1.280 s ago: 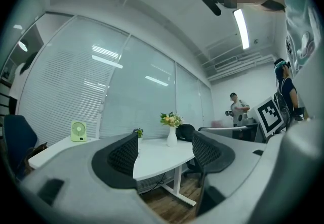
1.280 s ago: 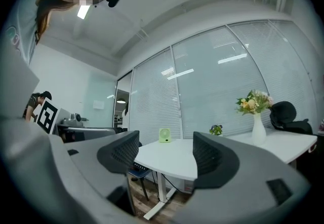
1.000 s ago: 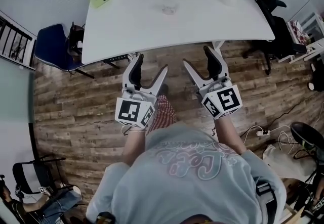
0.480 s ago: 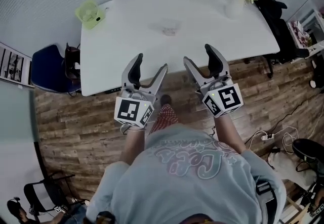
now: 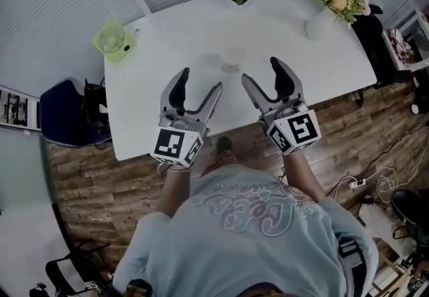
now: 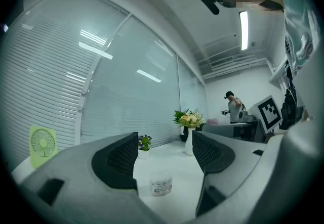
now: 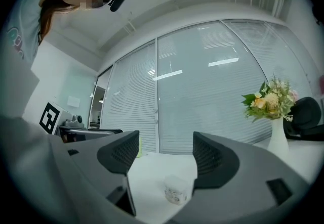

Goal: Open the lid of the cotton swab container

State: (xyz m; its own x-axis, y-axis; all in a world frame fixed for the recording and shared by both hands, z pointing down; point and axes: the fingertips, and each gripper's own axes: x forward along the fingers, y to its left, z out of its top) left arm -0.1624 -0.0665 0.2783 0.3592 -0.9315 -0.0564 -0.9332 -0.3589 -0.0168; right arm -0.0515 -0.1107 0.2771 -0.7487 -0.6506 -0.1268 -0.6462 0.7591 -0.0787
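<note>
Person's stepping in: the left gripper [image 5: 200, 82] and right gripper [image 5: 261, 71] are now hovering over the white table [image 5: 161, 34] edge instead of the floor, jaws spread wide and empty. The cotton swab container [image 5: 232, 59] is sitting mid-table just ahead, untouched.

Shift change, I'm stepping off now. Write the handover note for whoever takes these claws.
Left claw: open, empty, over the near part of the white table.
Right claw: open, empty, beside it.
Cotton swab container: upright on the table, ahead of both claws, untouched.
Done: nothing; lid appears on.
Left: steady the container with one claw, open the lid with the other.
</note>
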